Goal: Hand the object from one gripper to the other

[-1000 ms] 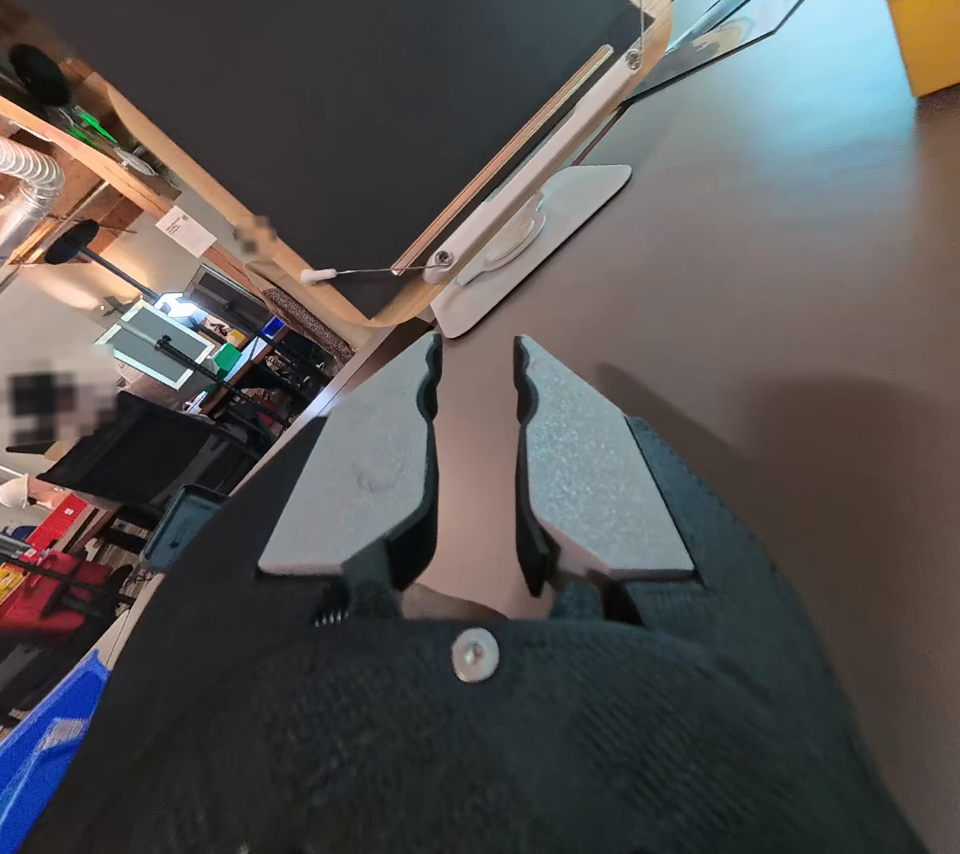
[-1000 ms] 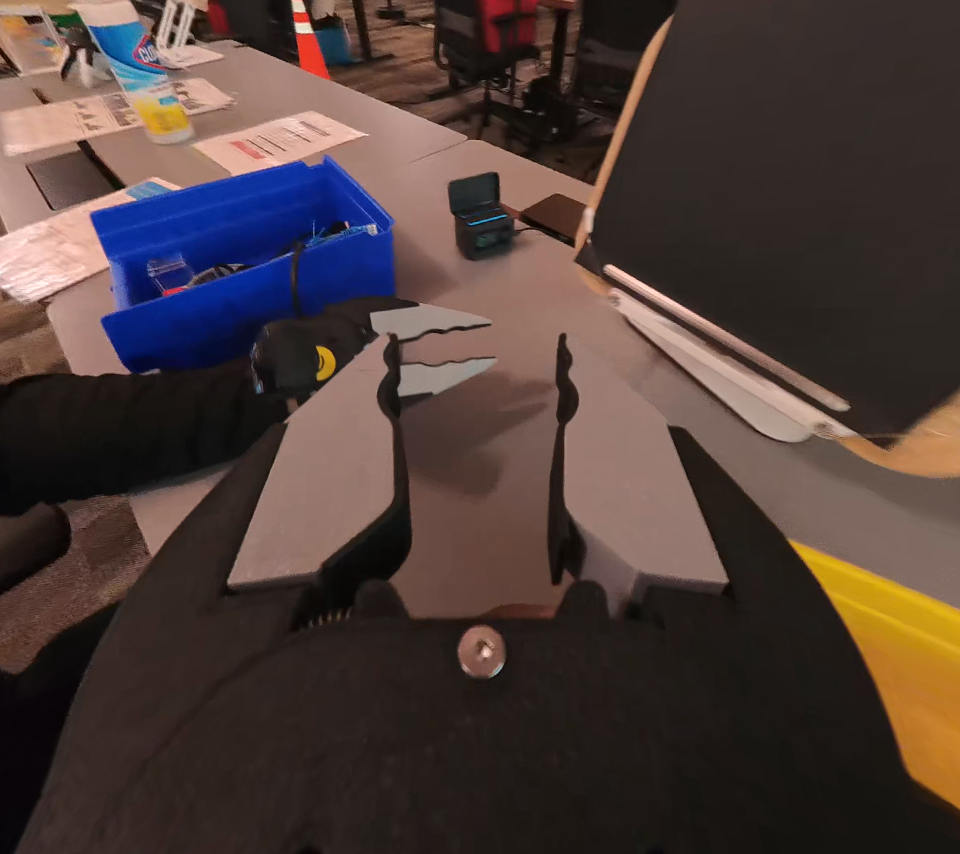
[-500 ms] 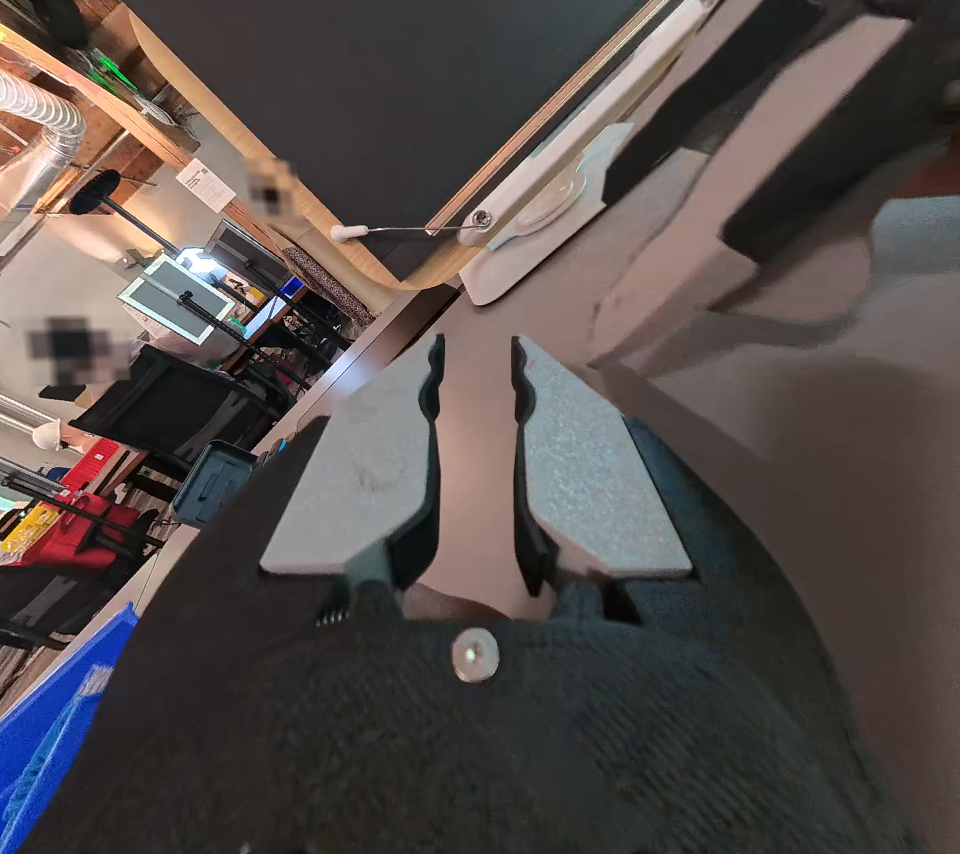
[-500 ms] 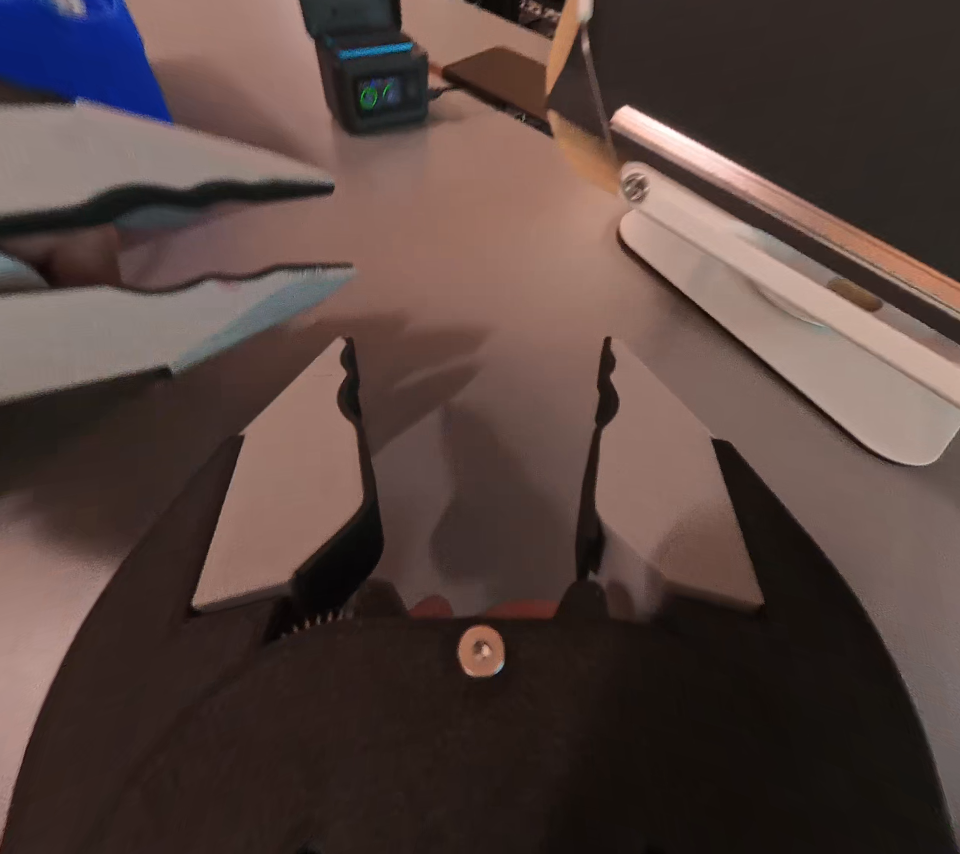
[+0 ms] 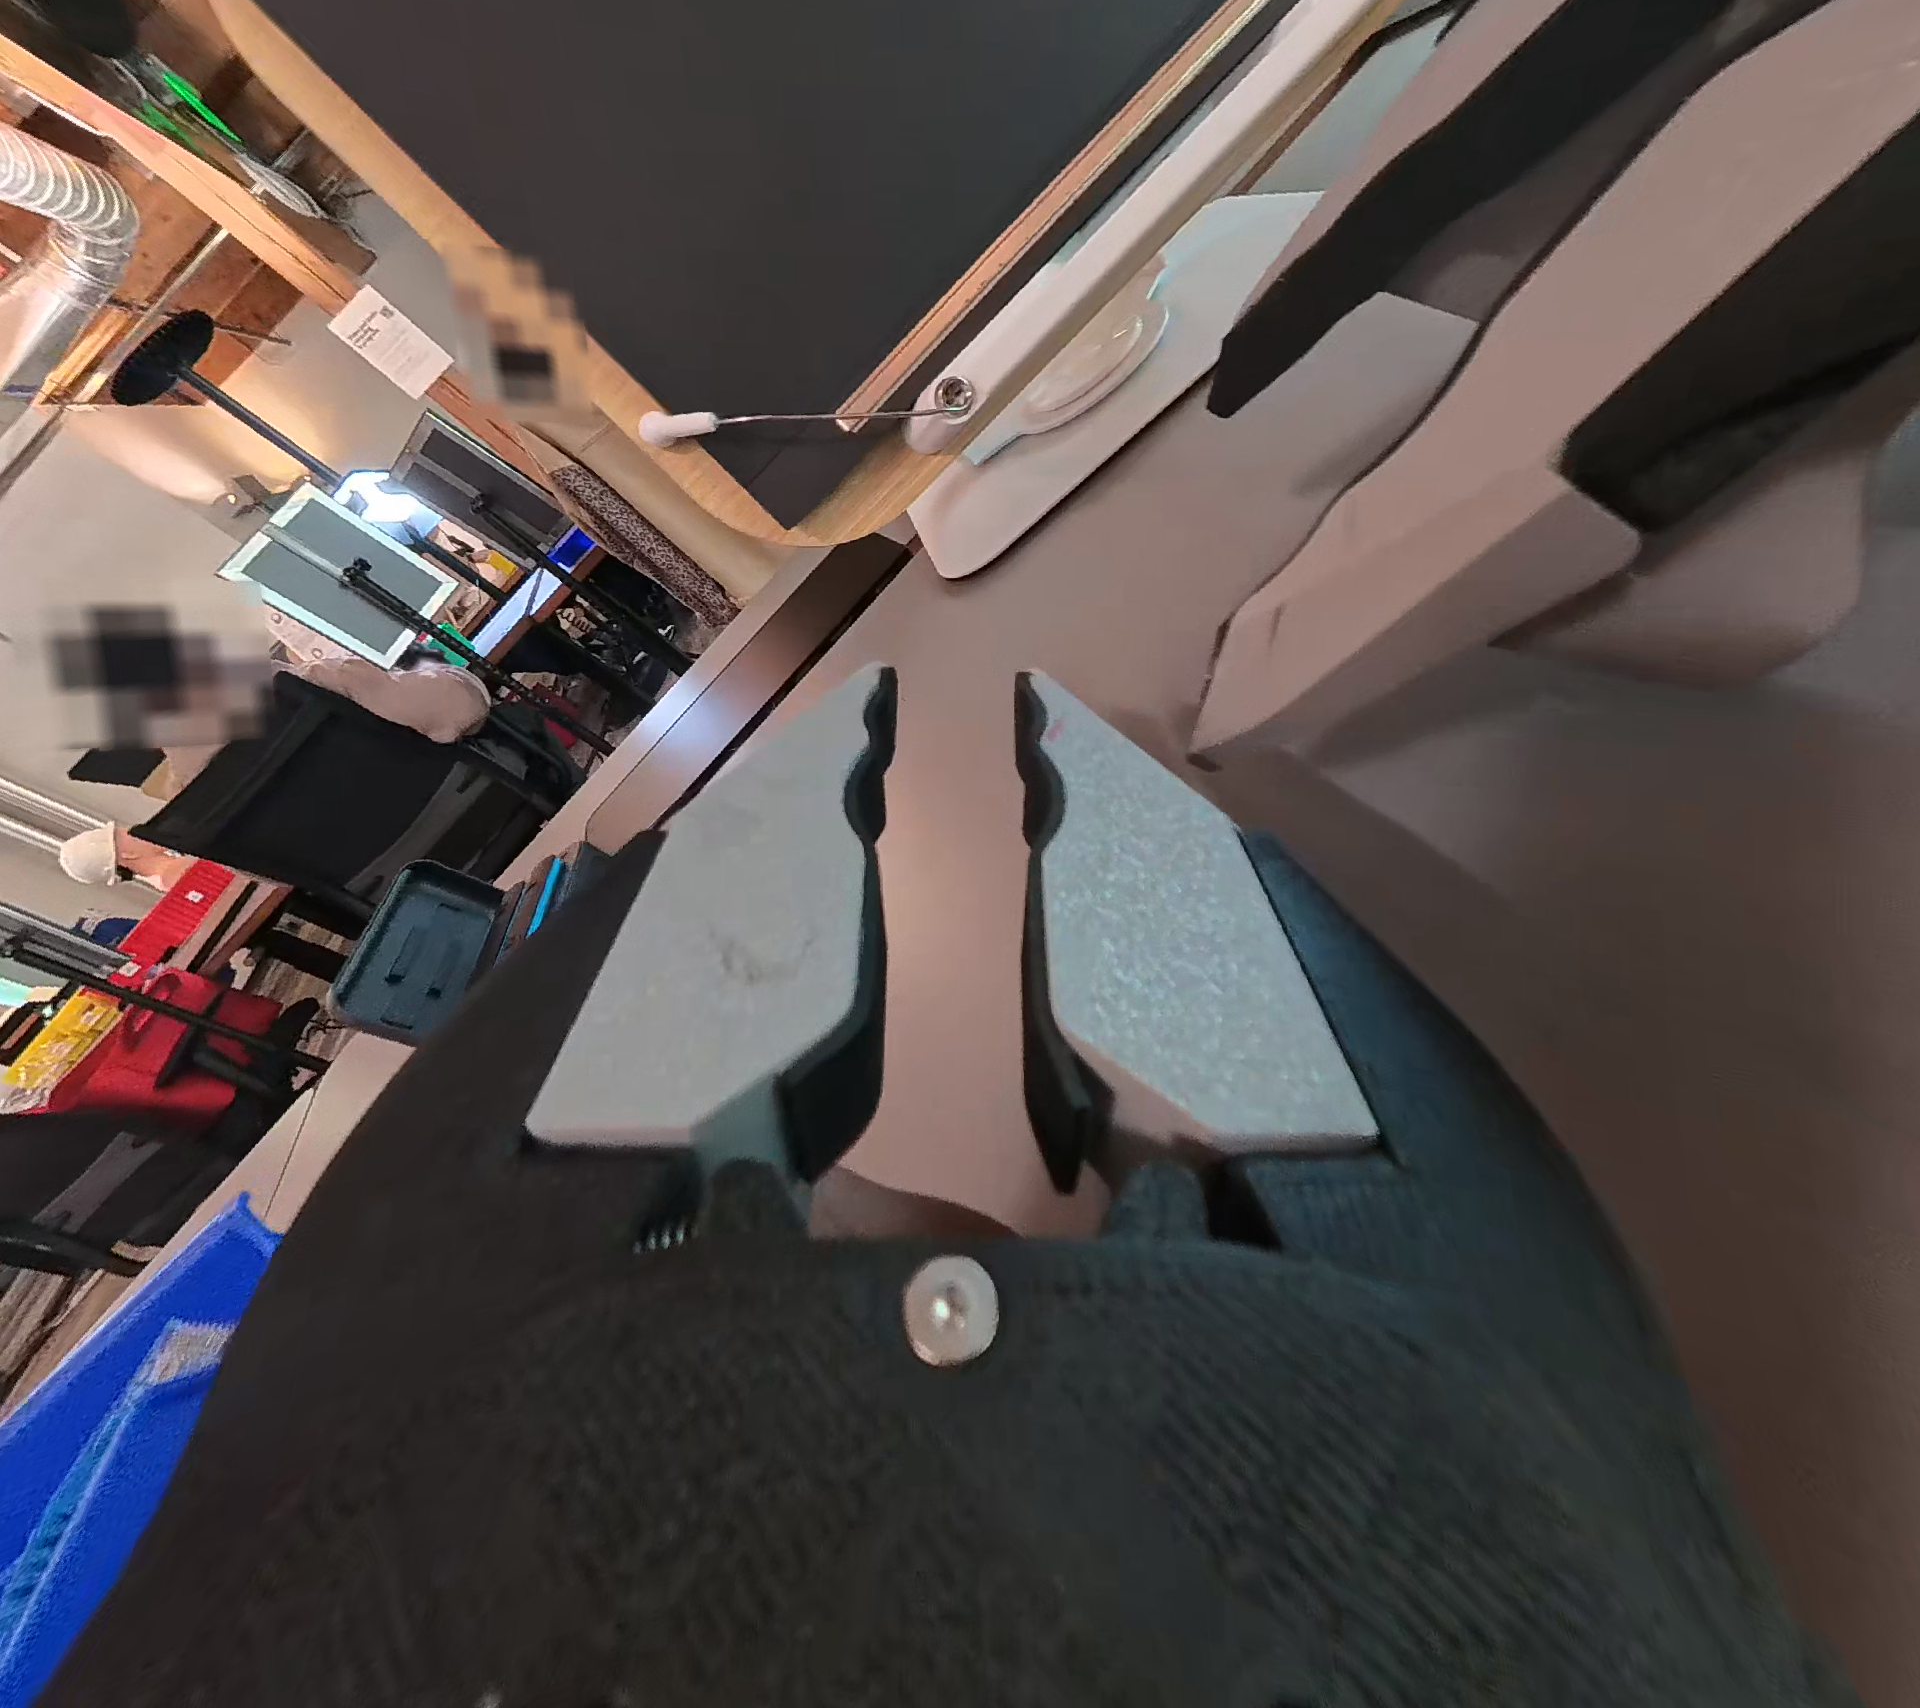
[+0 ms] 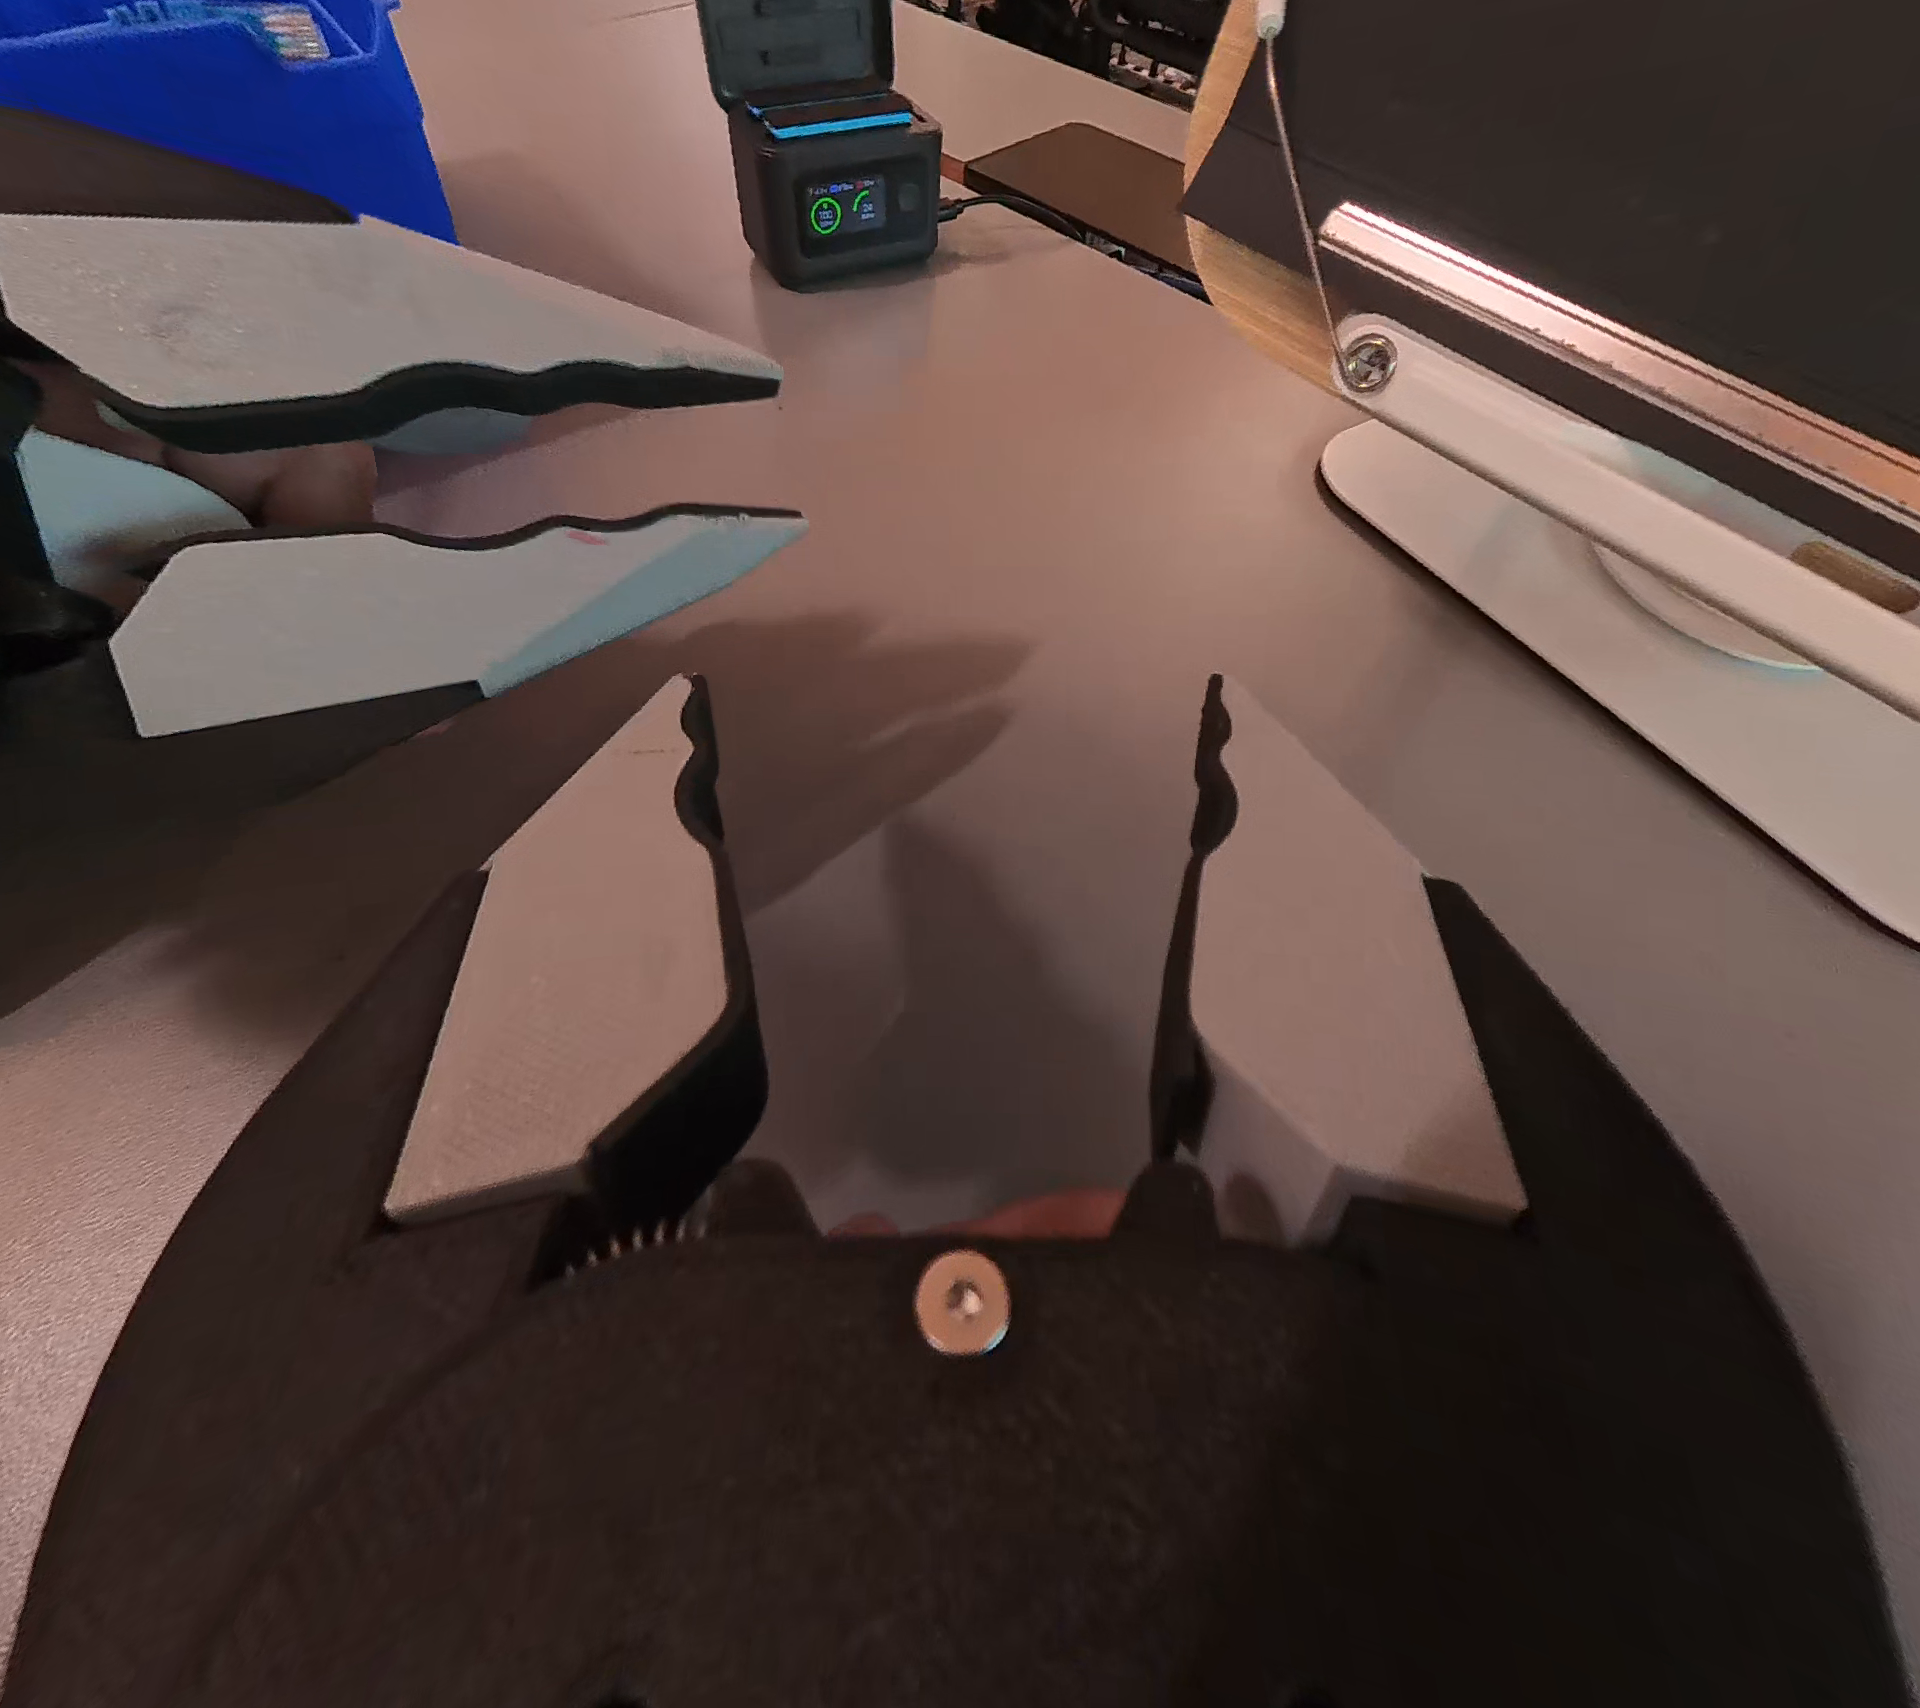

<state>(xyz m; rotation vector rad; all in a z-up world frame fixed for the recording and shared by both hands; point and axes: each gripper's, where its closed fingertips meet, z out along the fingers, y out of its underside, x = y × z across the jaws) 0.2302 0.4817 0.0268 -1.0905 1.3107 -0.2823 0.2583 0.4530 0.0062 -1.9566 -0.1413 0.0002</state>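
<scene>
No object to hand over shows in either view. My left gripper (image 5: 951, 692) is empty, its jaws a narrow gap apart, low over the grey table (image 5: 1558, 983). It also shows in the right wrist view (image 6: 790, 453), coming in from the left with nothing between its fingers. My right gripper (image 6: 951, 692) is wide open and empty just above the table. In the left wrist view it (image 5: 1205, 567) fills the upper right, close to my left fingertips and angled across them. The two grippers are near each other and do not touch.
A black board with a wooden rim (image 6: 1610, 48) stands on a white base (image 6: 1662, 723) at the right. A small open charging case with a lit screen (image 6: 831, 204) sits ahead, with a dark flat slab (image 6: 1070, 172) beside it. A blue bin (image 6: 208, 27) is at the far left.
My right gripper has come down and forward toward the left gripper and its jaws have opened wider. The left gripper has kept its narrow gap and now has the right gripper close in front.
</scene>
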